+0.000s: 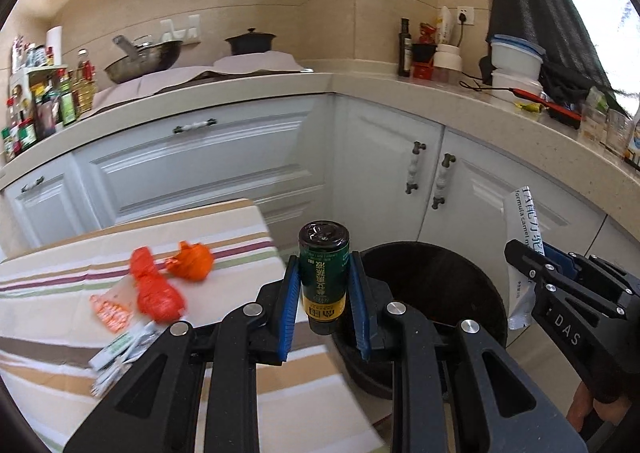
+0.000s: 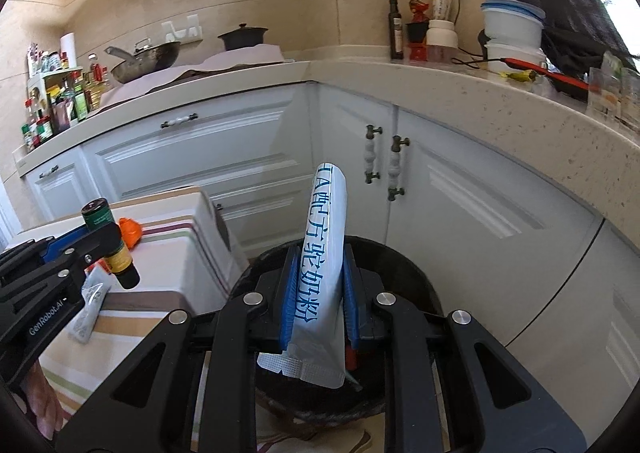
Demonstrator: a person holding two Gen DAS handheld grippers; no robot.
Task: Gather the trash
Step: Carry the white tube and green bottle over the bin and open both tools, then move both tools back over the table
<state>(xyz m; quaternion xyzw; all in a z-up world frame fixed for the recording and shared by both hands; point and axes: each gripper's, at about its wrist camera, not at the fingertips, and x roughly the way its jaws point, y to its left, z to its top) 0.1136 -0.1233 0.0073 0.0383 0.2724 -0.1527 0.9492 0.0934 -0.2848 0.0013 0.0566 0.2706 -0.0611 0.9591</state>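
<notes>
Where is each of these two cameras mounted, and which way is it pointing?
Left wrist view: sits on the left tool, looking along its fingers at a dark green bottle with a black cap it grips; the right tool shows.
Right wrist view: sits on the right tool, which grips a white sachet with blue lettering; the left tool shows.
Both share the round black bin, the striped tablecloth and white cabinets.

A small dark green bottle [image 1: 323, 277] with a black cap and yellow band stands nearly upright beside the black trash bin [image 1: 452, 277]. A white sachet [image 2: 324, 273] with blue lettering hangs above the bin. Crumpled orange wrappers [image 1: 160, 285] lie on the striped cloth.
</notes>
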